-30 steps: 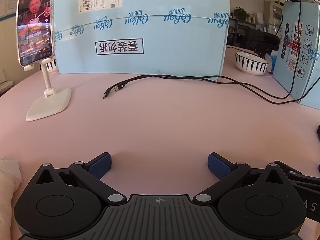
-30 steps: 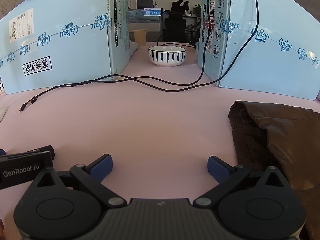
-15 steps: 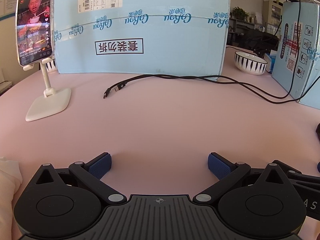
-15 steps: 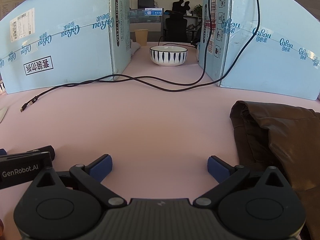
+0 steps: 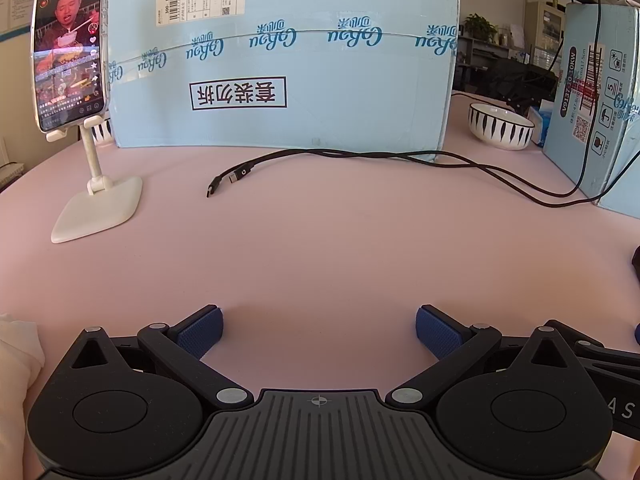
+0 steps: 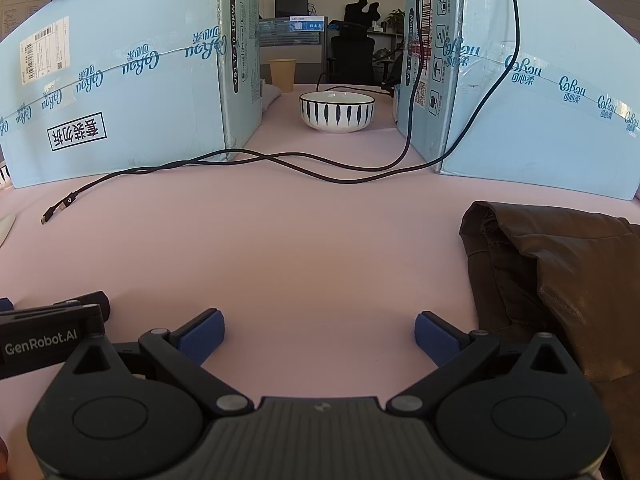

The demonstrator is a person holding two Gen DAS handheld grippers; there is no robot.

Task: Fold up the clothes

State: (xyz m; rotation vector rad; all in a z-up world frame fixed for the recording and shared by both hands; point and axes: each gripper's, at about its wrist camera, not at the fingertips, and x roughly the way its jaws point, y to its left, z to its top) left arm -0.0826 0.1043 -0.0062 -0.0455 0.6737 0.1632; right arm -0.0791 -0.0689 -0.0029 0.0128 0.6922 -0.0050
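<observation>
A dark brown garment (image 6: 556, 280) lies bunched on the pink table at the right of the right wrist view, just right of my right gripper (image 6: 318, 334), which is open and empty over bare table. My left gripper (image 5: 318, 332) is open and empty, low over the table. A cream cloth (image 5: 16, 356) shows at the lower left edge of the left wrist view. A dark edge of the brown garment (image 5: 636, 260) shows at the far right there. The left gripper's body (image 6: 52, 336) shows at the left of the right wrist view.
Two light blue cartons (image 5: 280, 52) (image 6: 532, 92) stand at the back. A black cable (image 5: 360, 160) lies across the table between them. A striped bowl (image 6: 337, 111) sits in the gap. A phone on a white stand (image 5: 72, 80) is at the left. A paper cup (image 6: 282, 74) stands behind.
Both grippers have stayed nearly still. The right wrist view has shifted slightly, so the brown garment sits a little further right.
</observation>
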